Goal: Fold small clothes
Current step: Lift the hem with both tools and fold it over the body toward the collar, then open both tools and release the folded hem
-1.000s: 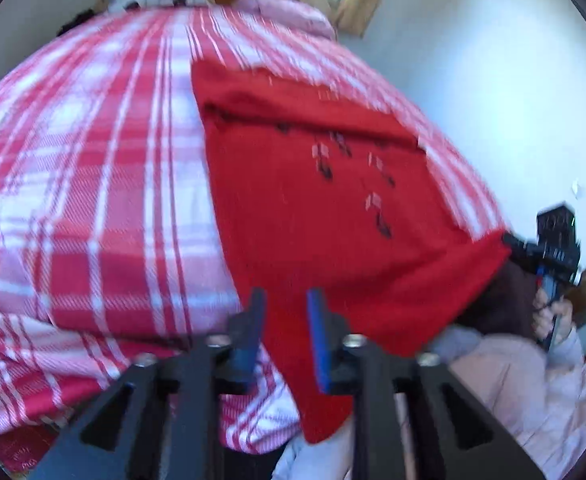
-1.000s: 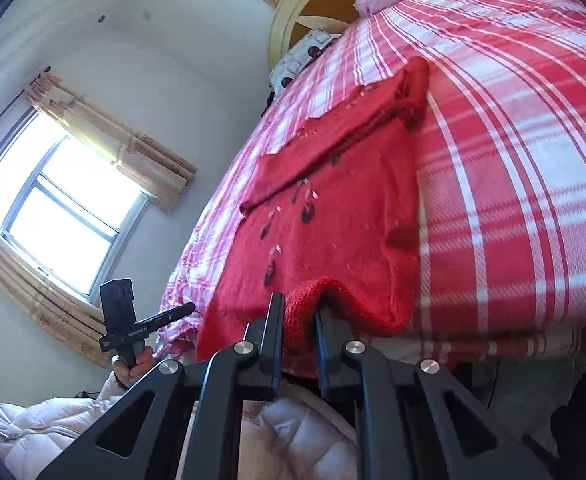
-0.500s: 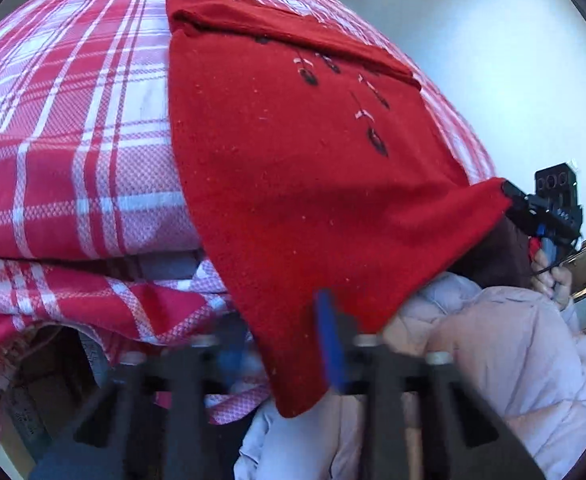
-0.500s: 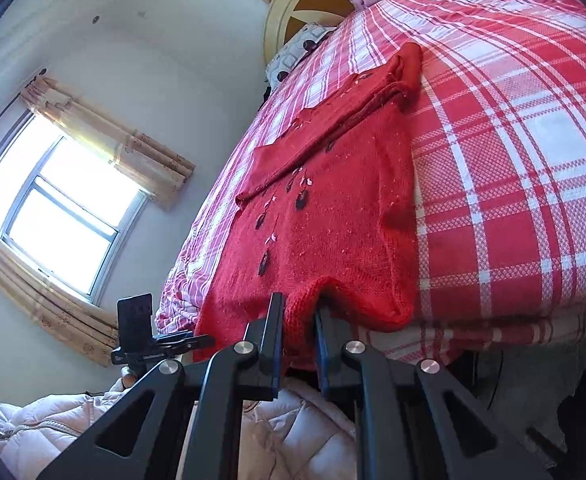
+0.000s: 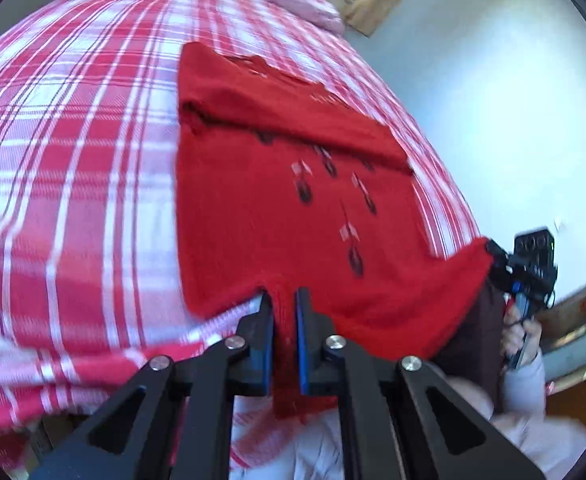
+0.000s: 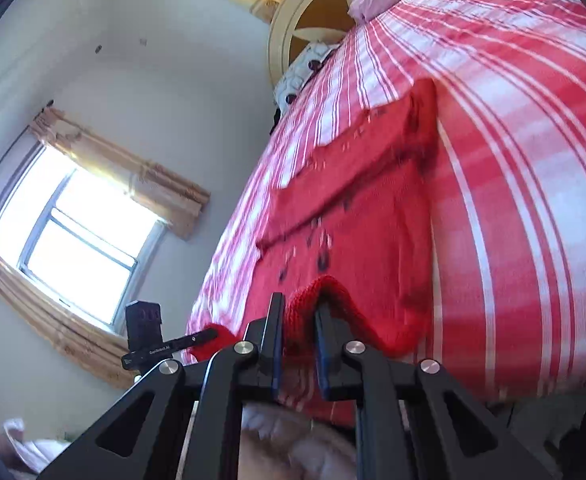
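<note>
Left claw (image 5: pixel 284 312) has closed on sweater (image 5: pixel 277 208) hem; right claw (image 6: pixel 299 320) grips the other corner; garment runs straight ahead, lengthwise.

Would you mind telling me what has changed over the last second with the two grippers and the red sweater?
The left gripper, open and clear of the cloth a second ago, has closed on the near hem of the sweater. The right gripper stays clamped on the other hem corner. The sweater still lies flat on the plaid bedspread, sleeve folded across its top.
</note>
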The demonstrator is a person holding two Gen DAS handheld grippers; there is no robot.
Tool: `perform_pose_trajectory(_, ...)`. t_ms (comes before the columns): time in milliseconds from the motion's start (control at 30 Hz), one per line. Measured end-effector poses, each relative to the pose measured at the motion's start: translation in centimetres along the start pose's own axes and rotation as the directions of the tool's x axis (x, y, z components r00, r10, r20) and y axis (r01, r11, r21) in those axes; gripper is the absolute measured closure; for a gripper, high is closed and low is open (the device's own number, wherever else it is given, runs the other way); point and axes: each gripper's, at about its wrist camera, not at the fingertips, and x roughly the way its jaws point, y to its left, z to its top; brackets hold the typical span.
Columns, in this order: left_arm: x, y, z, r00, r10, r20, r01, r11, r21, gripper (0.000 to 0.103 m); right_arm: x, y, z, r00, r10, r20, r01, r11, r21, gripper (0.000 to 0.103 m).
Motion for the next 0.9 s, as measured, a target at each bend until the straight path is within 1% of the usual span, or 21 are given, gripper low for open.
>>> perform_pose_trajectory(67,0.9,1.1,2.5,1.0,0.01,-0.01,-0.011,0.999,-0.045,0.093,1.2,-1.2,1.9,0.999,-0.033,0.021,0.032,0.999,0.029,0.089)
perform_pose_trajectory(167,2.2,2.2,4.1,0.999,0.0,-0.037,-0.004,0.992,-0.123,0.093,2.9,-3.3,3.7,0.998,-0.054,0.042,0.05,0.995,0.085,0.089)
perform_pose_trajectory(200,2.3,2.6,4.4,0.999,0.018,-0.035,-0.023,0.991,-0.129,0.093,3.4,-3.7,4.0,0.997,-0.062,0.044,0.058,0.994,0.089,0.089)
perform_pose_trajectory(267,2.3,2.9,4.7,0.998,0.06,-0.013,-0.061,0.993,-0.1,0.093,4.4,-4.5,4.5,0.994,-0.097,0.047,0.093,0.991,0.092,0.089)
perform_pose_trajectory(333,2.0,3.1,5.0,0.99,0.14,0.022,-0.138,0.987,-0.082,0.093,5.1,-4.7,4.5,0.99,-0.13,0.061,0.125,0.989,0.082,0.089)
perform_pose_trajectory(400,2.0,3.4,5.2,0.985,0.17,0.04,-0.167,0.983,-0.076,0.088,5.0,-4.8,4.4,0.986,-0.146,0.082,0.141,0.987,0.072,0.089)
perform_pose_trajectory(467,1.6,4.0,5.4,0.977,0.207,0.053,-0.203,0.976,-0.079,0.079,4.2,-4.0,3.8,0.982,-0.154,0.111,0.15,0.988,0.043,0.089)
perform_pose_trajectory(533,0.4,4.6,5.4,0.966,0.239,0.1,-0.232,0.97,-0.074,0.077,3.1,-3.1,3.1,0.975,-0.182,0.127,0.183,0.983,0.001,0.089)
perform_pose_trajectory(567,-0.3,4.7,5.4,0.958,0.255,0.13,-0.248,0.966,-0.067,0.074,2.6,-2.3,2.6,0.969,-0.204,0.139,0.211,0.977,-0.038,0.084)
perform_pose_trajectory(600,-0.9,4.5,5.4,0.95,0.265,0.166,-0.26,0.964,-0.049,0.071,2.3,-1.8,2.3,0.965,-0.217,0.149,0.229,0.971,-0.067,0.069)
perform_pose_trajectory(633,-1.1,4.1,5.4,0.947,0.262,0.185,-0.263,0.965,-0.023,0.062,1.9,-0.9,1.5,0.957,-0.238,0.169,0.258,0.96,-0.112,0.058)
perform_pose_trajectory(667,-1.3,3.7,5.3,0.943,0.26,0.209,-0.266,0.964,0.002,0.05,1.7,-0.4,1.2,0.95,-0.248,0.188,0.276,0.951,-0.142,0.036)
perform_pose_trajectory(700,-1.1,2.9,5.3,0.937,0.257,0.234,-0.273,0.961,0.037,0.045,1.6,0.2,0.6,0.945,-0.252,0.21,0.29,0.941,-0.176,0.028)
perform_pose_trajectory(733,-0.8,2.2,5.2,0.934,0.253,0.253,-0.278,0.958,0.069,0.035,1.5,0.5,0.2,0.944,-0.255,0.212,0.297,0.934,-0.201,0.028)
perform_pose_trajectory(767,-0.1,1.1,5.0,0.929,0.246,0.276,-0.287,0.95,0.12,0.029,1.9,0.9,0.0,0.939,-0.274,0.207,0.319,0.92,-0.228,0.028)
perform_pose_trajectory(833,1.5,-0.6,4.9,0.923,0.246,0.297,-0.312,0.928,0.202,0.028,2.4,1.5,-0.3,0.929,-0.301,0.214,0.351,0.9,-0.26,0.029)
perform_pose_trajectory(900,3.0,-1.7,4.4,0.913,0.257,0.317,-0.345,0.901,0.264,0.028,2.7,1.9,-0.6,0.927,-0.307,0.216,0.36,0.888,-0.286,0.029)
